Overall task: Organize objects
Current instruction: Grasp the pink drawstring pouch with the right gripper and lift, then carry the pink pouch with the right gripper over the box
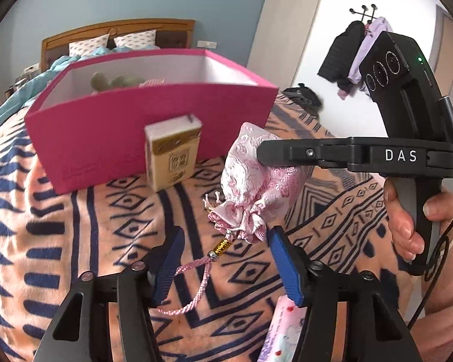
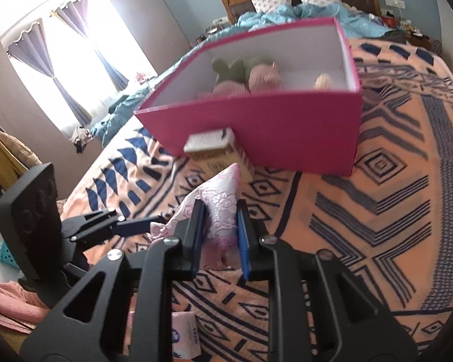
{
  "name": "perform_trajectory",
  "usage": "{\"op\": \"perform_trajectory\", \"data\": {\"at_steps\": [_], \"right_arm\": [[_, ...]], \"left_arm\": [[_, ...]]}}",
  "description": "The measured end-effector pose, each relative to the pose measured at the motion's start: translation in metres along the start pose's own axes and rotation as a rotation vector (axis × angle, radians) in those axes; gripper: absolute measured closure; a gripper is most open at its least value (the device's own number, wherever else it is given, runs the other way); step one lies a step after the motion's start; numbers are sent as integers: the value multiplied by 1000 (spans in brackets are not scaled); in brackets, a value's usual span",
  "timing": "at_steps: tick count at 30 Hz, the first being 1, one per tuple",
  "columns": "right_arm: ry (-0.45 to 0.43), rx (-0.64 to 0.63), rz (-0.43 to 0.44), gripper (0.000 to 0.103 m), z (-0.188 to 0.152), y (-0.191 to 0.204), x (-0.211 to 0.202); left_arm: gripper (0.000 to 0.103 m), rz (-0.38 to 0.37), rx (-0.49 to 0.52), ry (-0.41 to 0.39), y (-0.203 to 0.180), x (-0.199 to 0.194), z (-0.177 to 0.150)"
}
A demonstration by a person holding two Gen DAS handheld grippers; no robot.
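A pink brocade drawstring pouch [image 1: 253, 181] with a braided pink cord hangs above the patterned blanket [image 1: 75, 226]. My right gripper [image 2: 219, 226] is shut on the pouch [image 2: 220, 208] and holds it up; it also shows in the left wrist view [image 1: 282, 154]. My left gripper [image 1: 226, 259] is open, its blue pads on either side of the pouch's gathered neck and cord, not touching. It shows in the right wrist view [image 2: 142, 226] just left of the pouch. An open pink box [image 1: 154, 135] stands beyond, holding green and pink plush items [image 2: 244, 75].
A small cream and gold carton [image 1: 173, 154] stands against the box's front wall. A pink printed packet [image 1: 282, 335] lies under my left gripper, a tissue pack [image 2: 185, 338] below my right. The bed's pillows and blue quilt [image 2: 302, 15] lie behind the box.
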State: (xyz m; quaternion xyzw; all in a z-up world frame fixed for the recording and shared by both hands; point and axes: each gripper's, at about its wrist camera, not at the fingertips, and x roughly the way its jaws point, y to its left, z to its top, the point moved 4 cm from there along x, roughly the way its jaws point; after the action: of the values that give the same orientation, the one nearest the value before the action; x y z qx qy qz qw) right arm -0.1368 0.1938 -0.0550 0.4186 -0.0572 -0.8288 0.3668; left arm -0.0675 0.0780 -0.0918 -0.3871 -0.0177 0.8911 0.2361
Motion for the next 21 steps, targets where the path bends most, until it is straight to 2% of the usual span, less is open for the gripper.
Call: {"op": "perform_trajectory", "data": {"at_steps": [5, 11, 17, 21], "right_arm": [[-36, -20, -3, 81, 11, 7, -14], [-89, -43, -13, 81, 27, 11, -33], [-136, -82, -38, 81, 49, 14, -50], [-169, -101, -52, 81, 68, 14, -59]], "left_arm": [[60, -43, 19, -27, -2, -8, 15], [68, -63, 46, -72, -11, -14, 34], [69, -78, 52, -103, -13, -16, 59], [69, -55, 71, -126, -16, -17, 79]]}}
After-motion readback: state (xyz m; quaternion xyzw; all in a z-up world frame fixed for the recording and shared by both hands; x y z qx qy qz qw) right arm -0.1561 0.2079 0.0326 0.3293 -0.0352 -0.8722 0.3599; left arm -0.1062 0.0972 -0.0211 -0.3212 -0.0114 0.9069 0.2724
